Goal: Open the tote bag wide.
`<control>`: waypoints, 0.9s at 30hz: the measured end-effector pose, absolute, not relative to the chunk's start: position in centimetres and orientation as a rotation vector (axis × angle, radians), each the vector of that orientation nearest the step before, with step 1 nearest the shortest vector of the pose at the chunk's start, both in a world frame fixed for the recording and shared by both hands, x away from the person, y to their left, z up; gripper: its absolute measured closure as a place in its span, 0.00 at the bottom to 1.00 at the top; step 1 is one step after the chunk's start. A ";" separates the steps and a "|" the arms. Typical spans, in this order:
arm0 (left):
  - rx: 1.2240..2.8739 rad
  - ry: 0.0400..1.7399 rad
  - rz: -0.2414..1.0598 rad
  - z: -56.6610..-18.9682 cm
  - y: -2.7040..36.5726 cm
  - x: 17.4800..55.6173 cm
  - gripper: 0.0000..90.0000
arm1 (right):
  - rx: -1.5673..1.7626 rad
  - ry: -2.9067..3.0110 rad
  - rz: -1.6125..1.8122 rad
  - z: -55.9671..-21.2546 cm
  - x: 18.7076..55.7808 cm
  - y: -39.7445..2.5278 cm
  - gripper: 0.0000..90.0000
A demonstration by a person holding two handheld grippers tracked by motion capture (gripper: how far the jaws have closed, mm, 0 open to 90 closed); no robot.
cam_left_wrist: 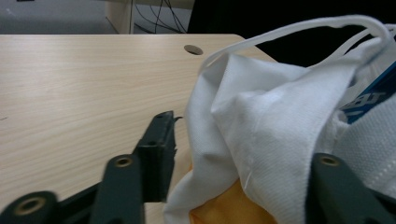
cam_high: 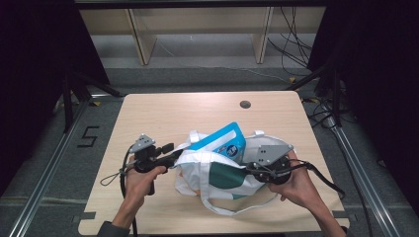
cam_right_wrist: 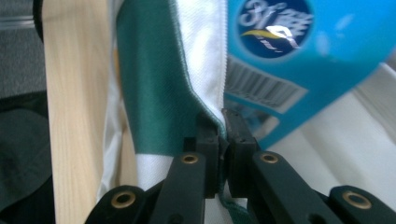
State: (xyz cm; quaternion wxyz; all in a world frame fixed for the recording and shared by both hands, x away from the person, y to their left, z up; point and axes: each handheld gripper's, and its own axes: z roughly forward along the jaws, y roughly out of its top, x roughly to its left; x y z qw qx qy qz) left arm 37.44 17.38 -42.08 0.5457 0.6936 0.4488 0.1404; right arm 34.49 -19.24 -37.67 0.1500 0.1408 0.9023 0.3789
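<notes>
Two claws work one white tote bag (cam_high: pixel 212 170) lying near the front middle of the light wood table (cam_high: pixel 163 111).

Left claw (cam_high: pixel 174 157) comes in from the bag's left side, held by the person's left hand (cam_high: pixel 143 178). In the left gripper view its jaws stand wide apart, white fabric (cam_left_wrist: pixel 261 135) bunched between them; one jaw is bare over the table top, the other sits low at the right edge behind the cloth. No pinch visible, so it reads as spread open with the bag's edge inside the gap. Something orange (cam_left_wrist: pixel 224 210) shows under the cloth at the bottom.

Right claw (cam_high: pixel 249 170) comes in from the bag's right side, right hand (cam_high: pixel 296 185) gripping it. In the right gripper view the jaws are pressed nearly together on the bag's hem (cam_right_wrist: pixel 219 122), where the green panel (cam_right_wrist: pixel 149 84) meets the white border. Firm pinch on the fabric.

Blue packet (cam_high: pixel 225 140) with a round dark logo and a barcode sticks out of the bag's mouth, tilted toward the far right; about half of it is outside the bag. In the right gripper view it sits just beside the pinched hem.

Bag handles: one loop (cam_high: pixel 232 210) trails toward the table's front edge, another lies by the far side of the bag. Round cable hole (cam_high: pixel 245 104) in the table is well apart from the bag, farther back.
</notes>
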 end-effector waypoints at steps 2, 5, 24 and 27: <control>1.632 1.061 0.335 -41.1 18.0 37.2 0.48 | 0.427 2.580 1.104 -37.5 34.8 -19.4 0.97; 1.619 1.046 0.394 -39.3 18.2 36.8 0.46 | 0.452 2.566 1.119 -37.5 35.2 -19.4 0.97; 1.772 0.949 0.305 -41.0 18.3 28.6 0.60 | 0.454 2.524 1.112 -37.0 35.4 -19.5 0.97; 1.749 0.923 0.243 -43.7 17.2 28.9 0.75 | 0.471 2.519 1.113 -36.9 35.3 -19.5 0.97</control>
